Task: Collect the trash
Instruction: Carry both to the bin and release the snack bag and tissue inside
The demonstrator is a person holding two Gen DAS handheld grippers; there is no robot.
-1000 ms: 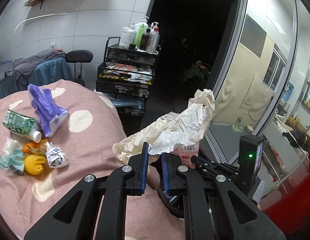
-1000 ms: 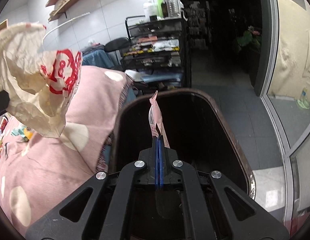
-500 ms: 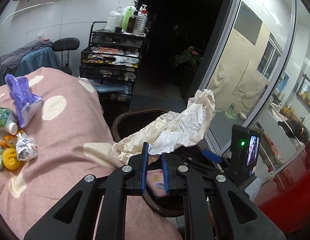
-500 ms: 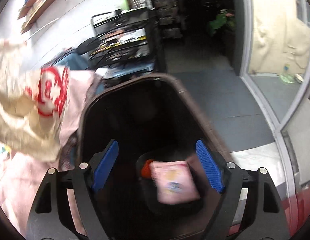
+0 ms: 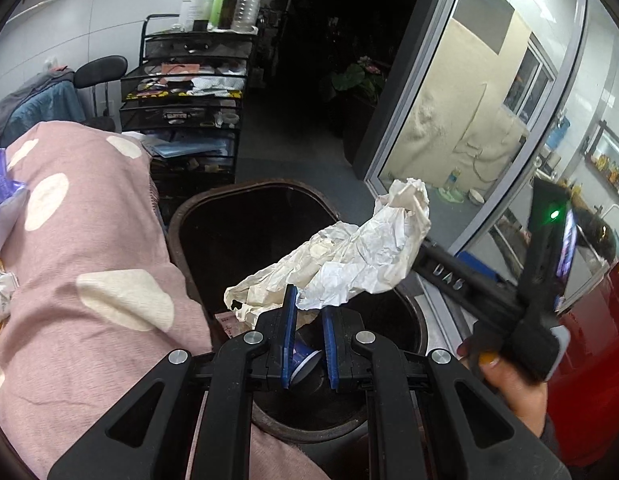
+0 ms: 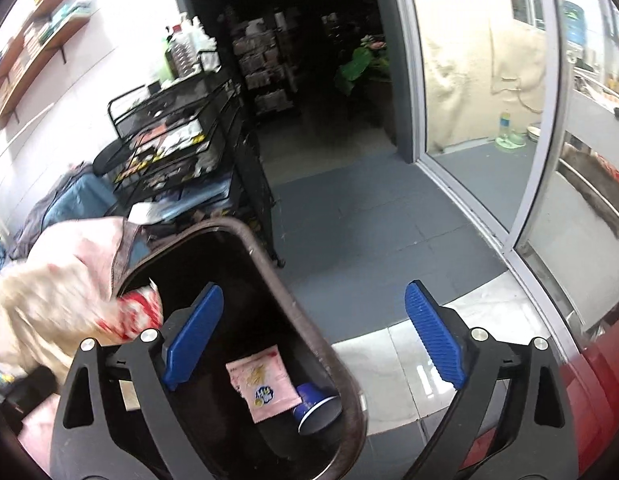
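Pouch (image 6: 263, 384) and cup (image 6: 315, 406) binned, right gripper (image 6: 313, 348) wide open and empty; left gripper (image 5: 308, 312) clamps paper (image 5: 341, 260) over bin (image 5: 189, 208); more trash on the bed (image 5: 89, 240).

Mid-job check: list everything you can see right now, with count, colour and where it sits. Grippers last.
Trash bin: one, dark brown, on the floor beside the bed.
Pink packet: one, pink, lying inside the bin.
Paper cup: one, blue, on its side in the bin next to the packet.
Crumpled paper bag: one, cream and white with red print, above the bin.
Blanket: one, pink with cream spots, left of the bin.
Wire cart: one, black, bottles on top.
Left gripper: shut on the paper bag.
Right gripper: open, holding nothing, above the bin.
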